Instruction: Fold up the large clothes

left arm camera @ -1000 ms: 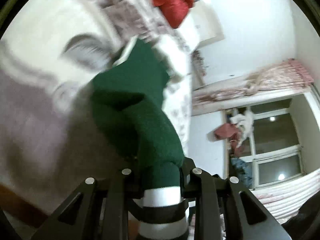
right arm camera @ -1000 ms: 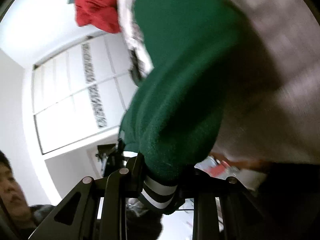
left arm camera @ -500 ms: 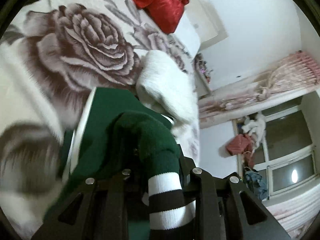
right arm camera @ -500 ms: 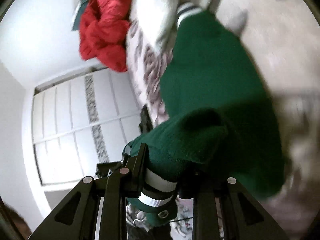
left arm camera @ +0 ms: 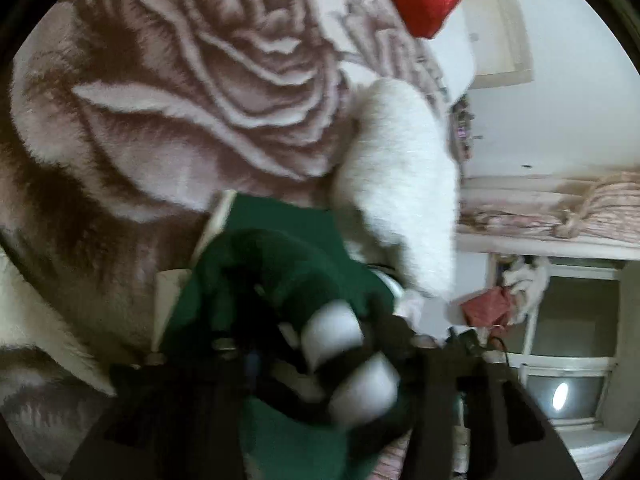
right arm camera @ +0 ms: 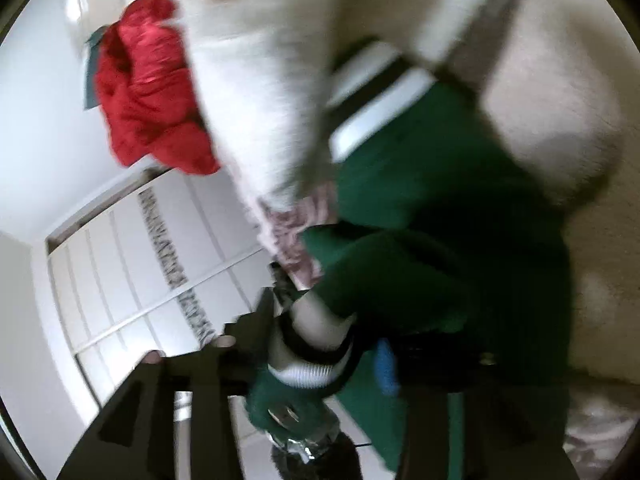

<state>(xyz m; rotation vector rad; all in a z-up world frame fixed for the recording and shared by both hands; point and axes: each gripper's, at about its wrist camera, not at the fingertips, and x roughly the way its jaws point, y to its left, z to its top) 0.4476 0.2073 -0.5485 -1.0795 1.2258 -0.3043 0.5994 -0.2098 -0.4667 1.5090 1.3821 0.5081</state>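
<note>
Bedcover: a plush blanket (left arm camera: 192,92) with a big dusky-pink rose woven in spreads across the bed.
Red heap: a shiny red quilt (right arm camera: 148,104) is bunched at the far end of the bed, against the wall.
White fleece: a fluffy white throw (left arm camera: 400,184) lies crumpled on the blanket.
Walls: plain white (left arm camera: 560,128), evenly lit.
Wardrobe: white panelled doors (right arm camera: 132,280) with a dark patterned strip down one.
Window: dark panes (left arm camera: 576,340) in a pale frame, a lamp's reflection glowing in the glass.
Curtain: pink, gathered and tied (left arm camera: 568,212) beside the window.
Hanging things: clothes, red and white, bunched by the window frame (left arm camera: 508,296).
</note>
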